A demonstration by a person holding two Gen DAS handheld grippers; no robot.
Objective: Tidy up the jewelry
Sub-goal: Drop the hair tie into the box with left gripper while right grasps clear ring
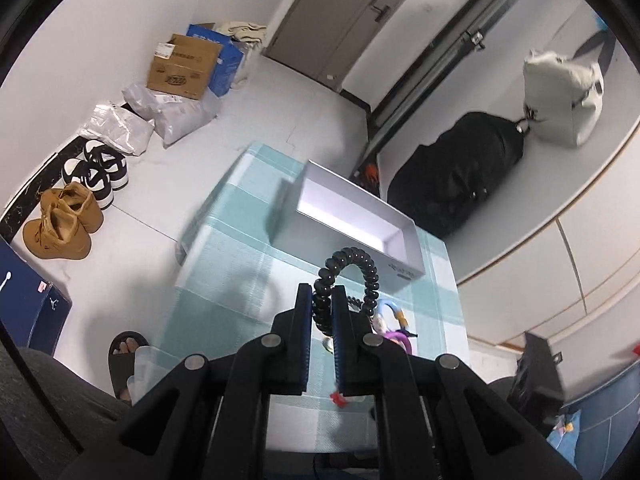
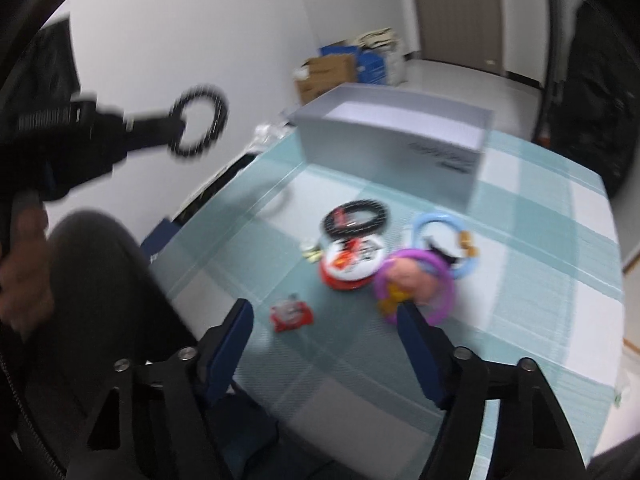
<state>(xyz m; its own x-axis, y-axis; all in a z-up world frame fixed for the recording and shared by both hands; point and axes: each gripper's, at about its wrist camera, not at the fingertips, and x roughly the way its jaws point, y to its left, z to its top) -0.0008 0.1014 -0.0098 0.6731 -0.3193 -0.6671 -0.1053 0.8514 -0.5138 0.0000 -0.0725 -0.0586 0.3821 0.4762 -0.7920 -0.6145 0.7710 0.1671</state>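
1. Left gripper [image 1: 322, 308] clamped on black beaded bracelet [image 1: 352, 268], held in the air short of grey box [image 1: 360, 216].
2. No jewelry visible in box; interior mostly hidden.
3. Left on checked cloth [image 2: 520, 320]: black ring [image 2: 356, 216], round tin [image 2: 352, 258], purple ring [image 2: 416, 284], blue ring [image 2: 444, 248], red packet [image 2: 291, 312].
4. Right gripper [image 2: 326, 332] apart, empty, above cloth near purple ring.
5. Judged early: most pieces unsorted.

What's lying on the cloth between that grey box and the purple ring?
In the right wrist view, a black bracelet and a round red-rimmed tin lie between the grey box and purple ring.
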